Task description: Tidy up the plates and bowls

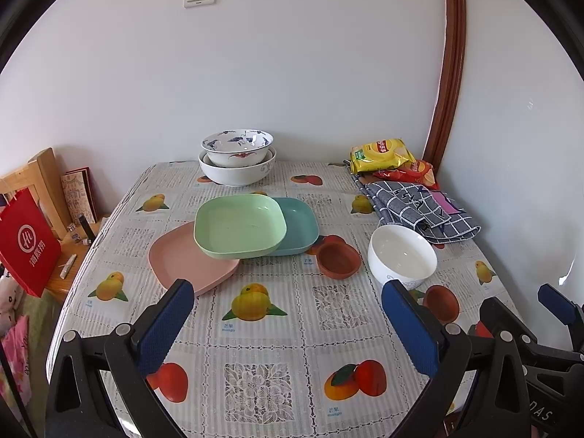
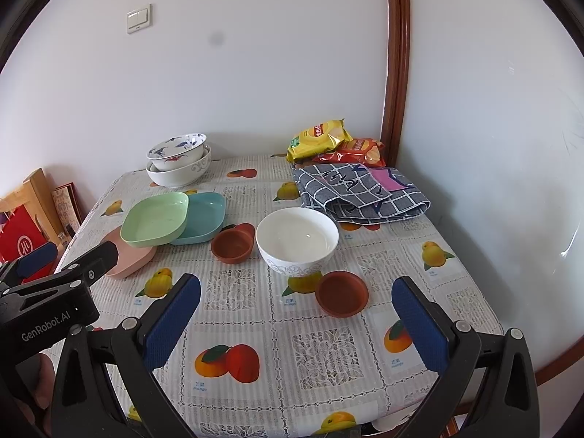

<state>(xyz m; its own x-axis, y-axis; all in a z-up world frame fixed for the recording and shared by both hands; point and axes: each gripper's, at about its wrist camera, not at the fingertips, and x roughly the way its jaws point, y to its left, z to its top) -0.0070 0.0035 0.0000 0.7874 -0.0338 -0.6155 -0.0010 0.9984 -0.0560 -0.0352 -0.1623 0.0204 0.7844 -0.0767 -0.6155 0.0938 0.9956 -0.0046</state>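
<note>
1. Left gripper [image 1: 286, 323]: fingers wide apart, empty; green plate [image 1: 239, 226] beyond them, overlapping pink plate [image 1: 189, 262] and teal plate [image 1: 297, 224].
2. Right gripper [image 2: 295, 314]: fingers wide apart, empty; white bowl [image 2: 297, 239] ahead between them.
3. Only the left view shows the whole red bag [image 1: 27, 242] beside the counter [image 1: 262, 335].

Green plate [image 1: 239, 230] overlaps pink plate [image 1: 182, 259] and teal plate [image 1: 297, 224]; white bowl [image 1: 401, 255] upright nearby.

3 plates [image 1: 239, 231]; 3 bowls [image 1: 401, 255]; 2 brown dishes [image 1: 338, 260]; 2 snack bags [image 1: 381, 153].
</note>
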